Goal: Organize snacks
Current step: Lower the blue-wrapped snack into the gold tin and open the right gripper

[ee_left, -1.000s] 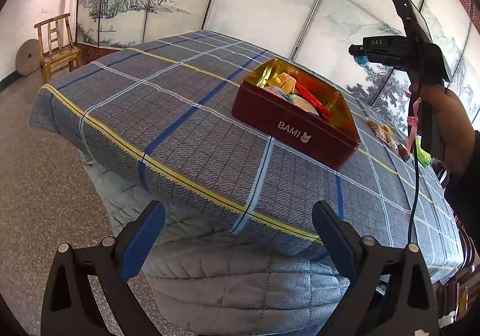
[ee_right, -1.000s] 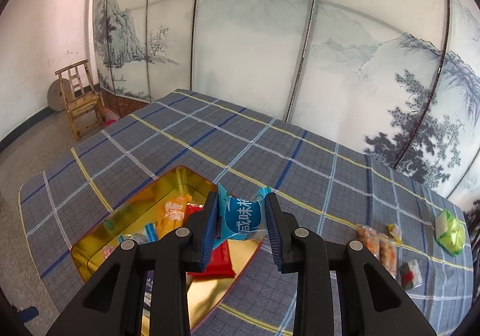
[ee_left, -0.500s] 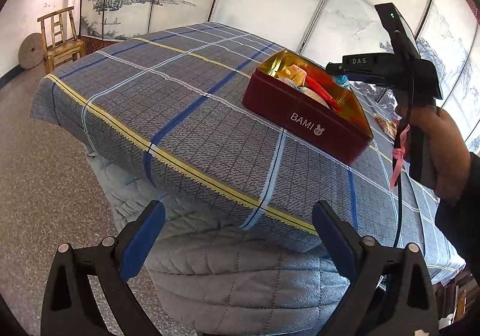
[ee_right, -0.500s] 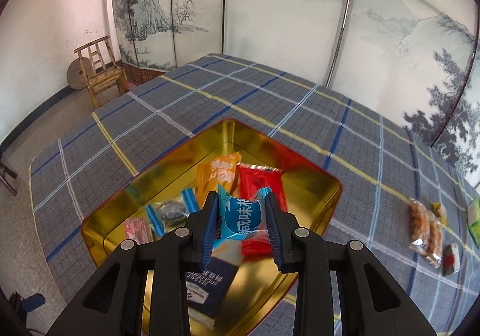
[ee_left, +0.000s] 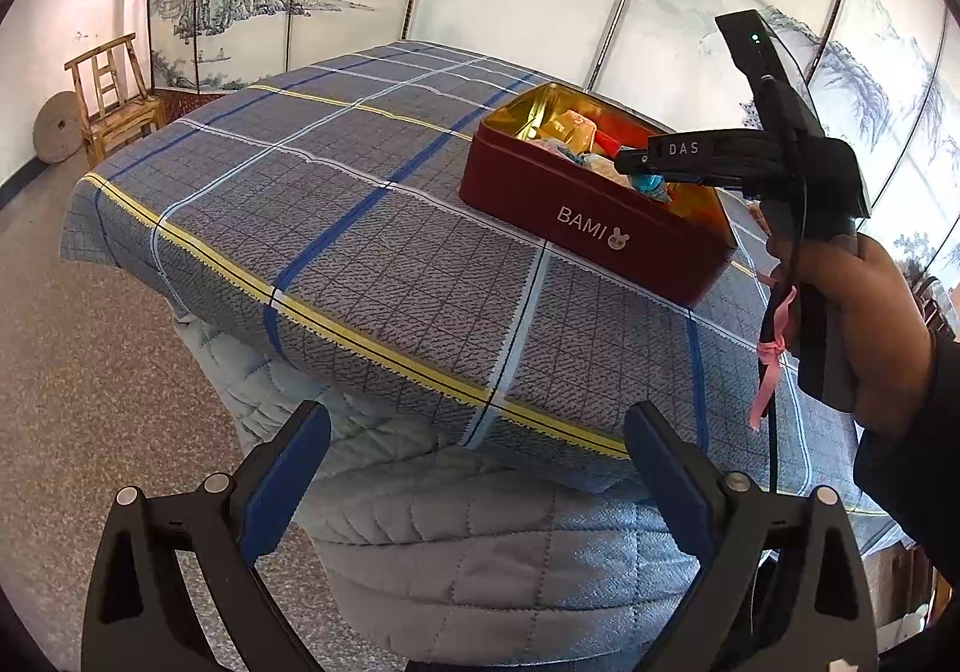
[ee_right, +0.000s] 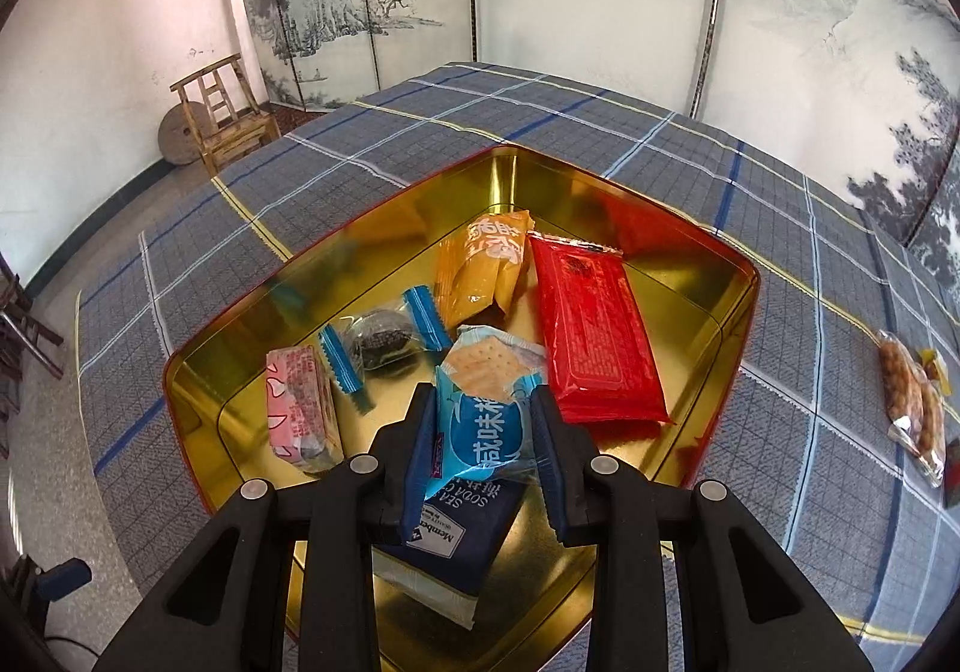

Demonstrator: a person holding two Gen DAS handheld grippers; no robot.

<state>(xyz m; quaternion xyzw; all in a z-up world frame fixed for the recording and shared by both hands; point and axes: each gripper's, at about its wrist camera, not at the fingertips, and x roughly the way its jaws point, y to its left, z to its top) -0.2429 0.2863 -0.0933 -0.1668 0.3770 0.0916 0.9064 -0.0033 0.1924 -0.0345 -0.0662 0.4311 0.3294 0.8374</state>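
Snacks lie gathered in the tin [ee_right: 735,312], and one more, a blue cracker packet [ee_right: 483,420], is pinched between the right tongs [ee_right: 483,453], whose blue pads press on its two sides just above the tin's near end. Right under that packet a dark navy soda cracker pack [ee_right: 447,537] lies on the gold floor of the tin. Left of the tongs a pink wrapped bar [ee_right: 300,411] lies near the tin's left wall, and beyond it sits a dark cookie in a clear wrapper with blue ends [ee_right: 381,342]. Farther in, an orange packet [ee_right: 486,267] lies beside a long red packet [ee_right: 591,336], their edges touching or nearly so. Outside the tin, on the right of the plaid worktop [ee_right: 360,144], a clear bag of brown nuts [ee_right: 909,399] rests well apart from the rest. From the left wrist view, the left tongs [ee_left: 477,459] are spread wide with nothing between them, held off the near edge of the worktop above a quilted grey cover [ee_left: 480,546]. Beyond them the red tin, marked BAMI on its side, stands on the cloth, with the right hand [ee_left: 864,324] gripping its tool over it. A wooden chair [ee_left: 111,96] stands by the far wall.
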